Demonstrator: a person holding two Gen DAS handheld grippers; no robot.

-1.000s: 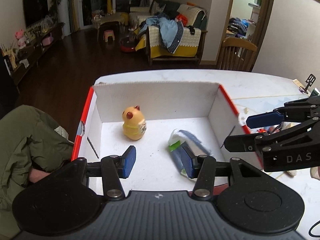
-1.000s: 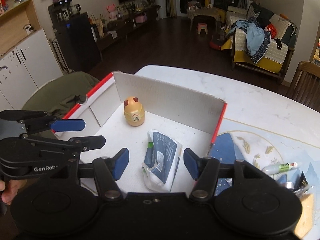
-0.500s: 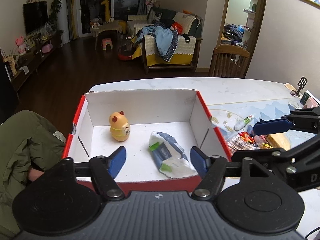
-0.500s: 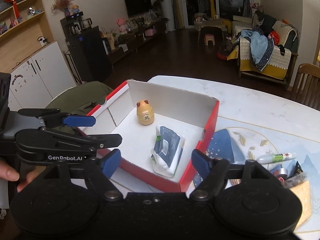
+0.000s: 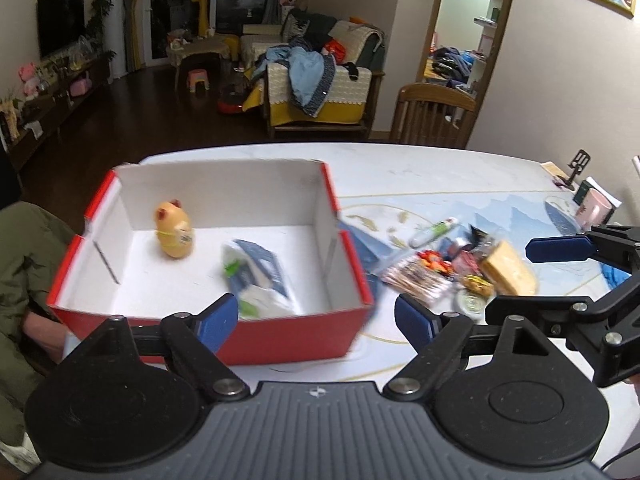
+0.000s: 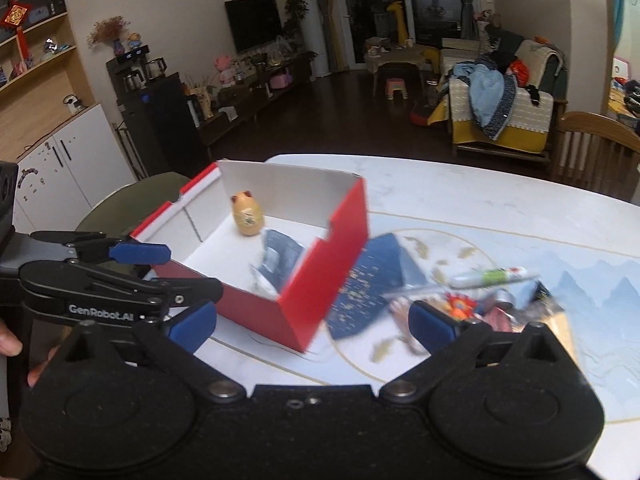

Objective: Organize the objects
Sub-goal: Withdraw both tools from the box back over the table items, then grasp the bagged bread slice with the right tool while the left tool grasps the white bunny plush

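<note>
Sitting on a pale, patterned surface (image 5: 420, 168) is a red cardboard box (image 5: 280, 338) with a white inside and no lid. Inside it, a small yellow animal-shaped figurine (image 5: 175, 235) stands upright near the back left corner. A blue-and-white soft packet (image 5: 256, 276) lies flat on the box floor to the right of the figurine, toward the front, apart from it.

To the right of the box, outside it, a loose pile of small items lies on the surface: a white tube with a green band (image 6: 490, 276), a striped snack packet (image 5: 416, 280), and a tan, wedge-shaped item (image 5: 506, 274). Motion blur makes the rest of the pile hard to tell apart.

The left tongs (image 5: 316, 316) are spread wide and hold nothing; they hover in front of the box's near right corner. The right tongs (image 6: 312, 322) are also spread wide and empty, poised above the surface between the box and the pile. In the left wrist view, the right tongs appear at the right edge, above the pile.
</note>
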